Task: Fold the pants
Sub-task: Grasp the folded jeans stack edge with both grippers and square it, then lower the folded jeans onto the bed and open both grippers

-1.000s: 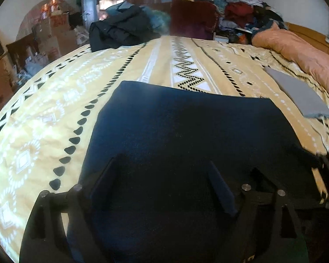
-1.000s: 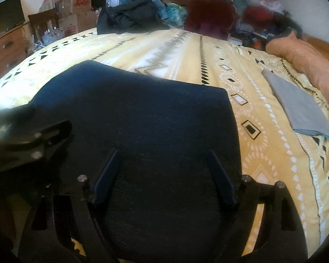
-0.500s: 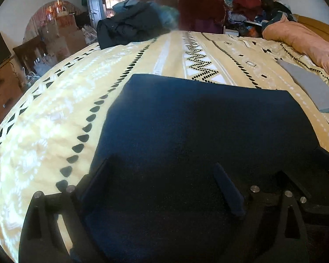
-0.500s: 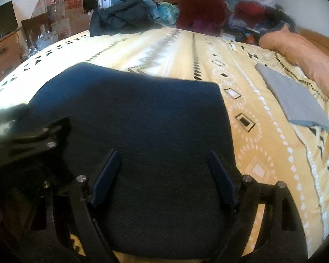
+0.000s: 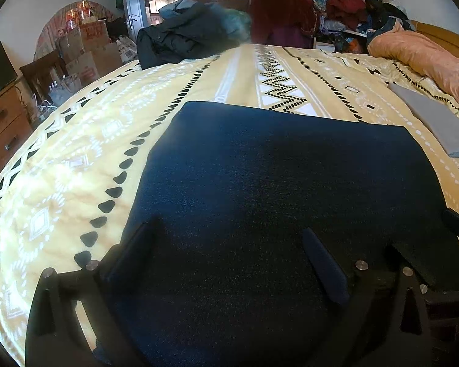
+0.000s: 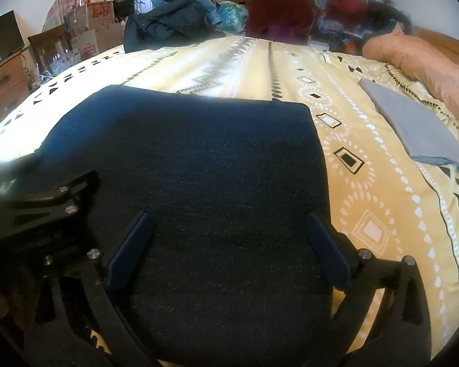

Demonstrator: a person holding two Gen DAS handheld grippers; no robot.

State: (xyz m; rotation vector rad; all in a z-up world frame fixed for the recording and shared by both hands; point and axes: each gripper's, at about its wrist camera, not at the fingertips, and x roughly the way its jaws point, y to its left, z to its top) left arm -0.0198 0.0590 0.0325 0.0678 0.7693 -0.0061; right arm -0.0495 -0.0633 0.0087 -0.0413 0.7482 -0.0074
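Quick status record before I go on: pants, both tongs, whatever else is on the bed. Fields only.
pants: navy pants, flat folded rectangle on the yellow bedspread
left tongs: left tongs open, fingers spread over the pants' near left part, gripping nothing
right tongs: right tongs open, over the near right part, gripping nothing
contact with cloth: cannot tell
also on bed: grey folded cloth to the right, apart from the pants; dark jacket at the far edge; orange quilt far right
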